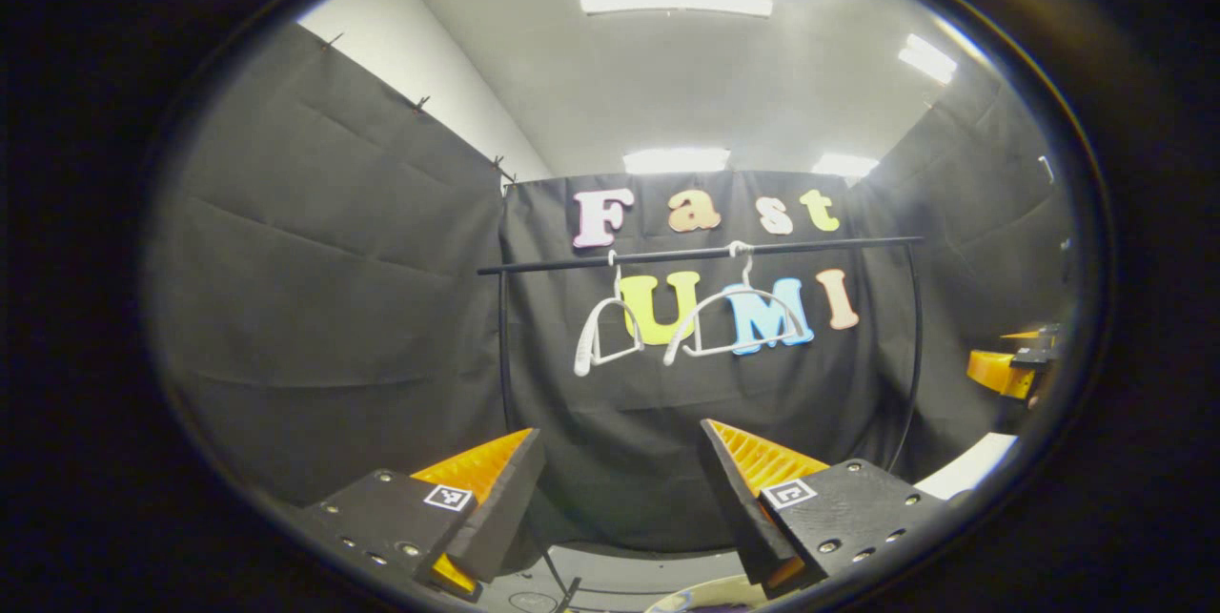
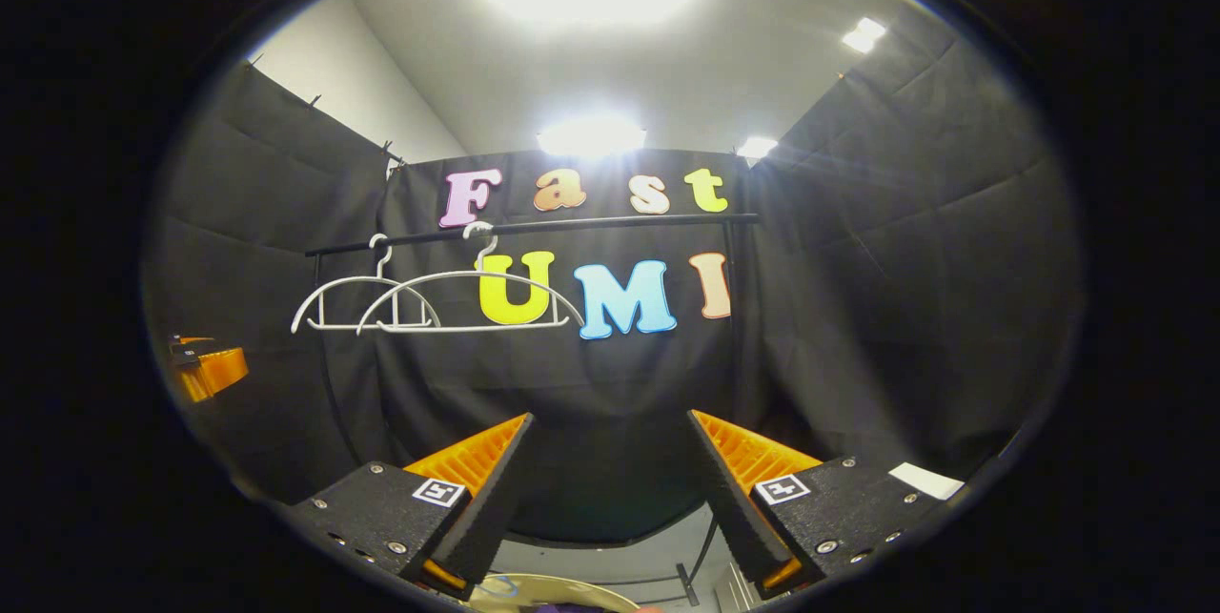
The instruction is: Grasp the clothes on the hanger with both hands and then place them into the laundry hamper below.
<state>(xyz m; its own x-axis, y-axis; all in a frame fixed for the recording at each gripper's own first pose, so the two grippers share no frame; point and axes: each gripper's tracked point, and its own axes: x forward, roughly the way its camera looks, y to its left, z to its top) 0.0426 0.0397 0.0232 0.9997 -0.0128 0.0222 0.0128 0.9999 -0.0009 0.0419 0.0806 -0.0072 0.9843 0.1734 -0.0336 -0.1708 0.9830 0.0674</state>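
Hangers first, far left to right along the rail (image 1: 701, 254): narrow-looking white hanger (image 1: 599, 335) turned edge-on, then wider white hanger (image 1: 734, 317) facing forward, both bare, no garment on either. Same pair in right gripper view, overlapping at left end of rail (image 2: 534, 226): left hanger (image 2: 357, 303), front hanger (image 2: 472, 300). Hooked on the rail high against the booth wall, presumably so clothes drop straight down to a hamper beneath.

Clothes: nowhere on hangers; pale rounded rim (image 1: 710, 594) at bottom edge of left gripper view and similar rim (image 2: 558, 592) at bottom of right gripper view, likely hamper lip, with a hint of something purple inside; too cropped to confirm as the clothes. Judged: task at or near its end, garments probably already below.

Left gripper (image 1: 620, 489): fingers spread wide, nothing between them, pointed up at the rail from below. Right gripper (image 2: 610, 480): fingers likewise wide apart, holding nothing, aimed at rail. Right gripper also seen at far right edge of left gripper view (image 1: 1006, 367); left gripper at far left of right gripper view (image 2: 210, 367). Both held level side by side, well apart, matching a two-handed grasp stance.
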